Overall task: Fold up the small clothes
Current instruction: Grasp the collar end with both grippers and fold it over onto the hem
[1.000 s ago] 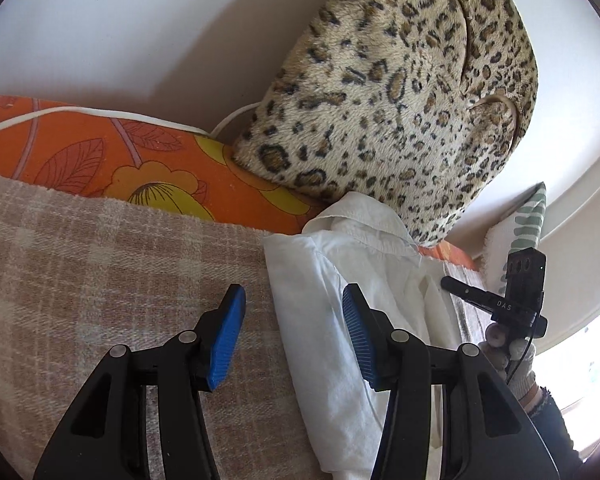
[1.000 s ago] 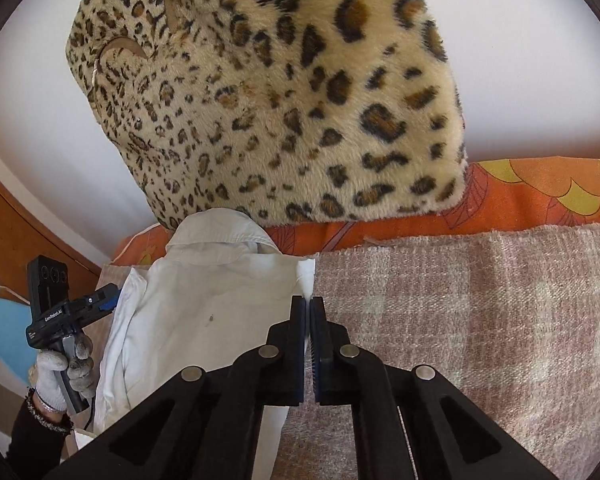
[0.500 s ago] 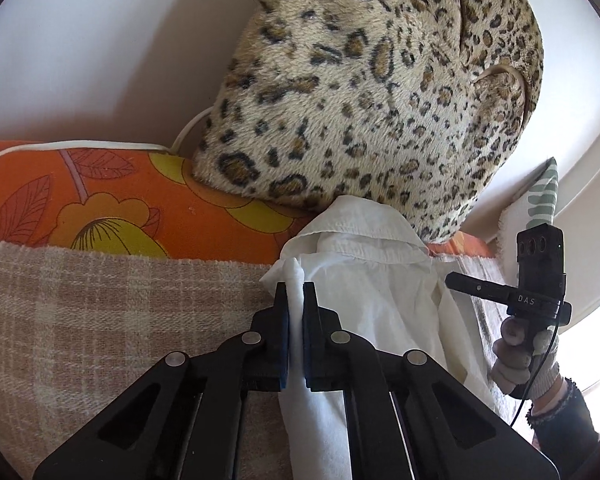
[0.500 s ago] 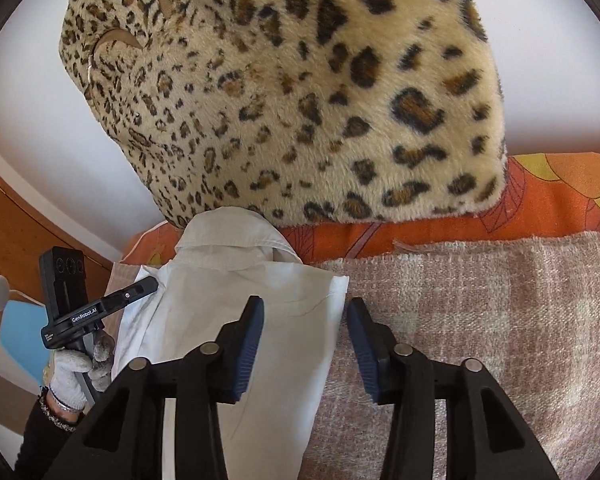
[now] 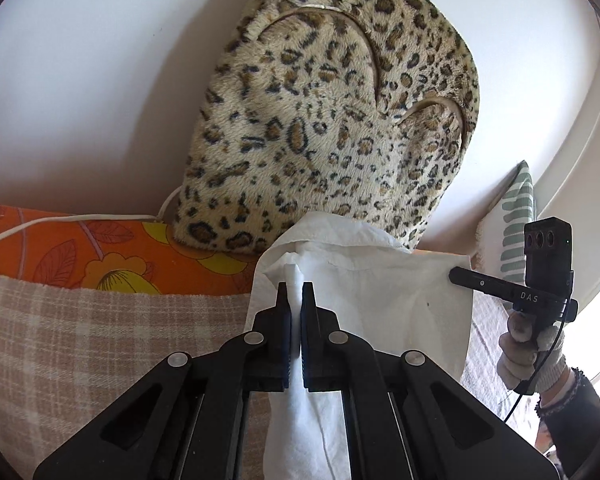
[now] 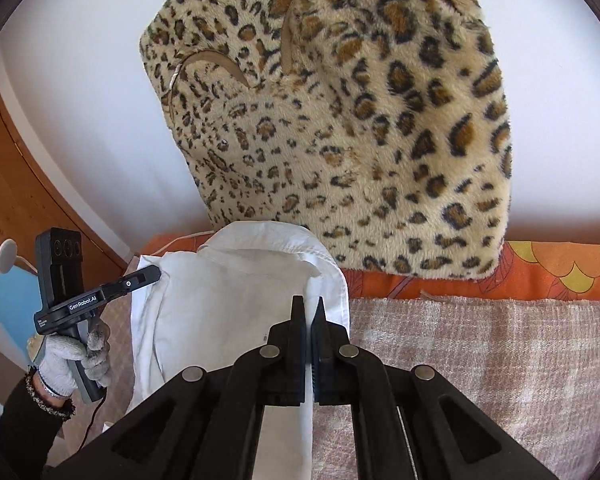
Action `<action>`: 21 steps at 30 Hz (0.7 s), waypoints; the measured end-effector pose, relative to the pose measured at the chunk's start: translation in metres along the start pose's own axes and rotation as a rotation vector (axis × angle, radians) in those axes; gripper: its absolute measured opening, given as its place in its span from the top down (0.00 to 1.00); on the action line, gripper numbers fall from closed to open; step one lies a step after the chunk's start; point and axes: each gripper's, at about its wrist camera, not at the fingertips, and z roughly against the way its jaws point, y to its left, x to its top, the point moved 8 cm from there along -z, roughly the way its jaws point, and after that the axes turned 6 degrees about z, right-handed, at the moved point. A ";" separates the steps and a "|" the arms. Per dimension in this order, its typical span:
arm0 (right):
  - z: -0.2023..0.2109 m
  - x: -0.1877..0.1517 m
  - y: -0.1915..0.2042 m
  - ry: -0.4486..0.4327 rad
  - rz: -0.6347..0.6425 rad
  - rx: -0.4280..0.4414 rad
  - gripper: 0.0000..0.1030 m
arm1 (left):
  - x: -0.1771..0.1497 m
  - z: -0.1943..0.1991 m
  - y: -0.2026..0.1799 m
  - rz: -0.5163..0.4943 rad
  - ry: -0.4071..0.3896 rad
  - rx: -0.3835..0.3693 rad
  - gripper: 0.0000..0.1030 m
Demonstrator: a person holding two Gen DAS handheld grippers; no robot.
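Both grippers have lifted the white shirt.

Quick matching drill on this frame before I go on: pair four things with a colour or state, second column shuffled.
1. shirt
2. cushion
3. blanket
4. left gripper

a. leopard print
b. shut on cloth
c. white, collar toward the wall
d. pinkish plaid

Pairs: 1-c, 2-a, 3-d, 4-b
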 end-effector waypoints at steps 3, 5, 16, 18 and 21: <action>0.022 0.001 0.016 -0.023 0.037 0.000 1.00 | -0.003 0.019 -0.017 -0.032 -0.022 0.000 0.98; 0.037 -0.002 0.027 -0.033 0.062 -0.005 1.00 | -0.007 0.033 -0.028 -0.050 -0.031 0.002 0.98; 0.102 -0.029 0.091 -0.043 0.189 -0.023 1.00 | -0.046 0.106 -0.068 -0.101 -0.057 0.011 0.98; 0.114 -0.042 0.103 -0.040 0.217 -0.024 1.00 | -0.058 0.118 -0.073 -0.120 -0.052 0.018 0.98; 0.128 -0.062 0.113 -0.039 0.231 -0.025 1.00 | -0.076 0.133 -0.082 -0.151 -0.046 0.028 0.98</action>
